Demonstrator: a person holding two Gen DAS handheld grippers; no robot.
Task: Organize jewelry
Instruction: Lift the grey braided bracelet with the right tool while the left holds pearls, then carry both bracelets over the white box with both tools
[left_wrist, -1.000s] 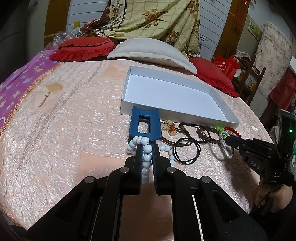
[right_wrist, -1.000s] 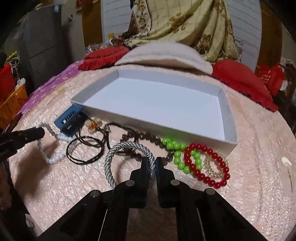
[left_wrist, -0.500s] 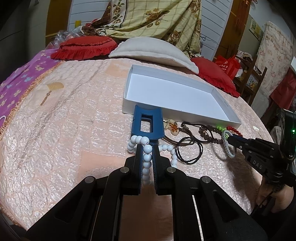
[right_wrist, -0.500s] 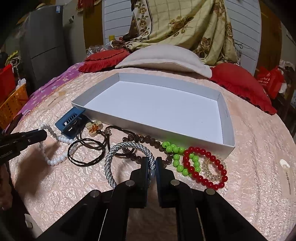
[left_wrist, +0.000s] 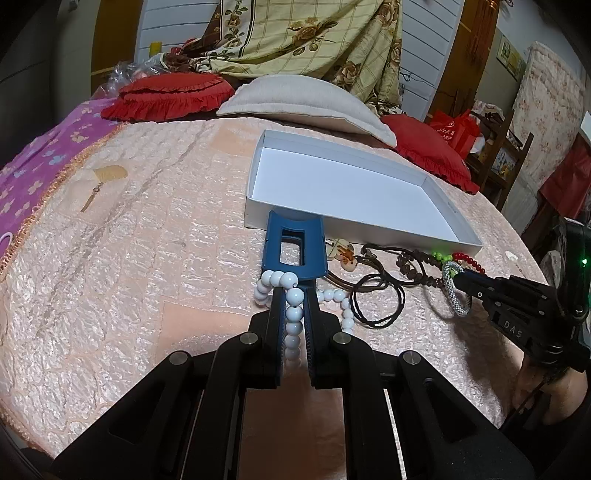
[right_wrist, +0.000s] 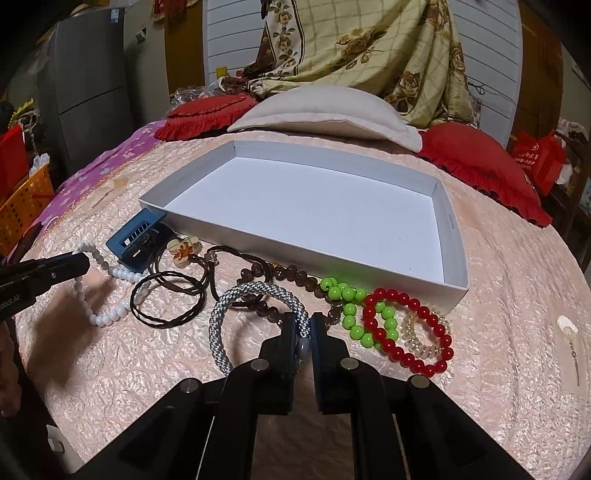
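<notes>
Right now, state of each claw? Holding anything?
Left claw: closed on the white bead bracelet.
Right claw: closed on the grey woven bracelet.
White tray: nothing in it.

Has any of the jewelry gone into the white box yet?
No: the white box shows only its bare floor, and the red bead bracelet and green bead bracelet lie outside it.

Hardly anything is different. The right wrist picture was blurry a second ago and is sharp now. In the left wrist view, the white box (left_wrist: 255, 218) and the blue hair clip (left_wrist: 295, 236) sit a tiny bit further right. Nothing lying on the bed (left_wrist: 129, 277) has been moved.
</notes>
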